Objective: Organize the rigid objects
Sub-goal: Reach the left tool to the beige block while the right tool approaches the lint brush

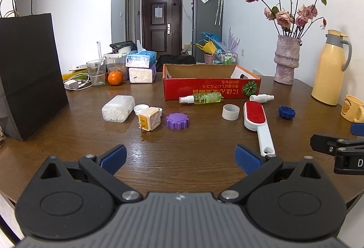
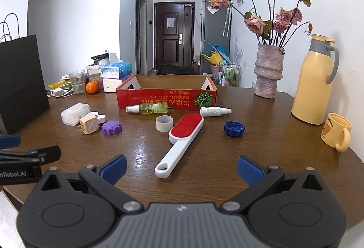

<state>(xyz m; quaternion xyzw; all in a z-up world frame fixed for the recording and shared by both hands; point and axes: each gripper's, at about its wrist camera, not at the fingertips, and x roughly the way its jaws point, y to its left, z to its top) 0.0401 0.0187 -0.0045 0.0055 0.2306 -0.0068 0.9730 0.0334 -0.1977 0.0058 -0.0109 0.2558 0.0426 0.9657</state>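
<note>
My right gripper [image 2: 181, 169] hung open nearest the lint brush [image 2: 179, 142], whose handle ran toward lower centre frame; my left gripper [image 1: 180, 158] was open too.

Beside a red cardboard box [image 2: 166, 97] printed with a green striped melon lie a red-faced white lint brush [image 2: 182, 136], a purple ridged cap [image 2: 111, 127] and a blue ridged cap [image 2: 234, 128].

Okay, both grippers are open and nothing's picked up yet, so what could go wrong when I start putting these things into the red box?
1. The green spray bottle and white spray bottle lie on their sides against the red box; being round, they may roll when nudged.
2. The lint brush is long; gripped at its handle, the head may droop or swing into the blue cap.
3. The vase of dried roses looks top-heavy near the box.
</note>
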